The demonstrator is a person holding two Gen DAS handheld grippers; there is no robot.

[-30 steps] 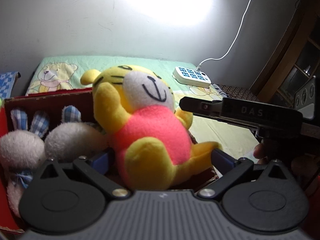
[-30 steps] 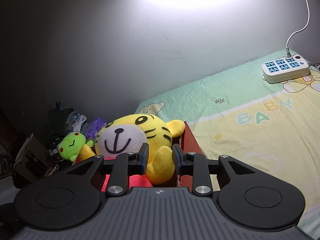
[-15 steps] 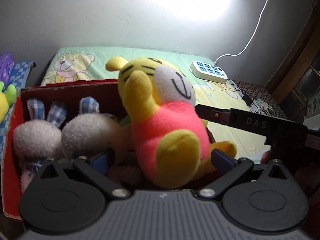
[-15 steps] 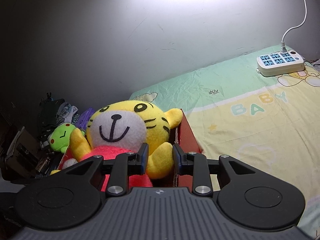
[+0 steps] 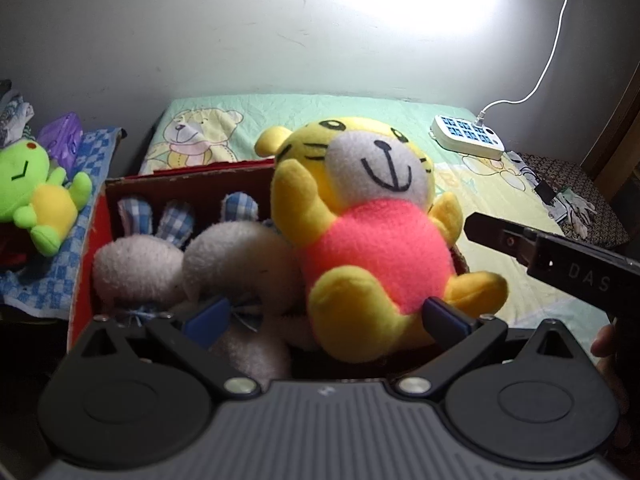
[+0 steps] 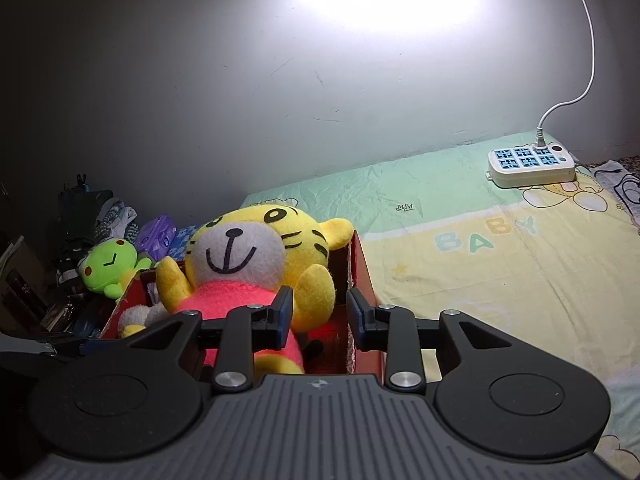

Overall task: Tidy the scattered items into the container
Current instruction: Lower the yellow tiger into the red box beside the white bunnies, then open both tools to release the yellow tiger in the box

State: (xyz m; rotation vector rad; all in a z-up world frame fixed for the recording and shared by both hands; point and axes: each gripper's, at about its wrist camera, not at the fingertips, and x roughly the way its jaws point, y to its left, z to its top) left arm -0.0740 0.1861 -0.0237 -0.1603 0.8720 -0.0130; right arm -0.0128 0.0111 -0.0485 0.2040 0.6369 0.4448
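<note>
The tiger toy (image 6: 256, 264) has settled into the red box (image 6: 362, 280), and your right gripper (image 6: 319, 314) has let go of its arm, jaws opening with nothing pressed between them. Your left gripper (image 5: 326, 316) stands wide open around its legs. The green frog (image 5: 34, 196), at nine o'clock outside the box, looks next.

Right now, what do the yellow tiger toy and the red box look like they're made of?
Yellow tiger plush: soft fleece-like fabric, matte and fuzzy, seemingly stuffed; its rounded limbs show short nap, and the face lines look stitched or printed. Red box: probably cardboard, red outside with a slight sheen; its thin, scuffed rim shows a pale raw edge.
</note>
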